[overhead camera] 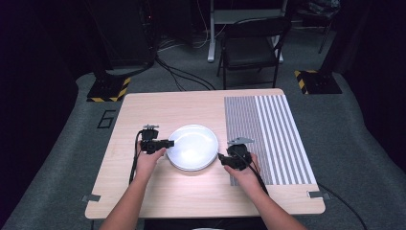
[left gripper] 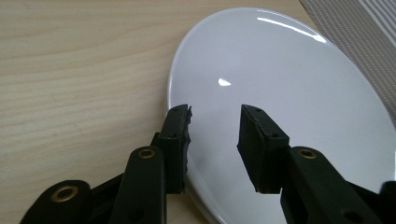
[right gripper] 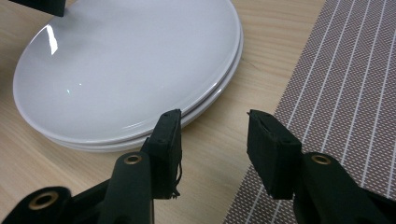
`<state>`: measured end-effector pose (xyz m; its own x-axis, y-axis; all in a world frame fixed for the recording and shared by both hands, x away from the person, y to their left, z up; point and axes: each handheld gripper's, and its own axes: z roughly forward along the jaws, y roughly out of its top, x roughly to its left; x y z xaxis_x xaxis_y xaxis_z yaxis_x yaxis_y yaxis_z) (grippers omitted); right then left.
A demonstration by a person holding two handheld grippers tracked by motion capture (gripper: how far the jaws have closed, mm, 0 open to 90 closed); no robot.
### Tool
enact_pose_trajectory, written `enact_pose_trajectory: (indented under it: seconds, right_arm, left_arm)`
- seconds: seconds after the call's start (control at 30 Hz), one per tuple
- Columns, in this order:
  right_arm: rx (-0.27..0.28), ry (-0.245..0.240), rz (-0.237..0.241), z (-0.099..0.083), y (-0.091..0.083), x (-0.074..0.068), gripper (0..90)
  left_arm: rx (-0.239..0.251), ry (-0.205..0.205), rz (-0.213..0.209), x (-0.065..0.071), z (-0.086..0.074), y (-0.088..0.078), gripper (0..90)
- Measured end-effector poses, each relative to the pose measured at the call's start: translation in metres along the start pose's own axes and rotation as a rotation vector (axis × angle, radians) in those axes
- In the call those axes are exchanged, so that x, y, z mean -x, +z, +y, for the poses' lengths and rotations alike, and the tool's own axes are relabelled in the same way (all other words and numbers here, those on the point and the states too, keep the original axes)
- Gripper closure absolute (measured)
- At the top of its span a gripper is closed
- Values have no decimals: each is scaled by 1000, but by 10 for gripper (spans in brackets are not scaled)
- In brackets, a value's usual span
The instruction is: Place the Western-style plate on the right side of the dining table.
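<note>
I am looking at two white plates (right gripper: pixel 126 70) sitting stacked, nothing lying in the top one, on the wooden table (overhead camera: pixel 143 191) just left of the striped placemat (overhead camera: pixel 268 139). My left gripper (left gripper: pixel 215 135) is straddling the stack's left rim, pads apart from it, gripping nothing. My right gripper (right gripper: pixel 212 144) is waiting just beside the right rim, jaws parted and holding nothing.

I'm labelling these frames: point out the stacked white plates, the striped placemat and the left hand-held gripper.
stacked white plates (right gripper: pixel 130 60): right gripper view, top plate's bowl.
striped placemat (overhead camera: pixel 277 129): high view, middle of the mat.
left hand-held gripper (left gripper: pixel 215 135): left gripper view, midway between its fingertips.
</note>
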<state>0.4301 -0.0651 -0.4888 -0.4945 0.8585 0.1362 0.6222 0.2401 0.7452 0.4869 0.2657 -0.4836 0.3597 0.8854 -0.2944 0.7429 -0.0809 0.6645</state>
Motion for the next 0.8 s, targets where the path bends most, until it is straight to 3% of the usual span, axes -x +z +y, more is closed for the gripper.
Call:
enact_pose_trajectory:
  seconds: [0.4,0.53,0.8]
  right_arm:
    - [-12,4,1,0,5,-1,547]
    - [-10,5,-1,1,7,0,547]
    - [-8,20,-6,3,11,-1,543]
  left_arm:
    - [-16,-30,-10,-6,-1,2,613]
    - [-16,-41,-32,-6,-1,2,612]
    - [-25,-18,-44,-2,-3,3,602]
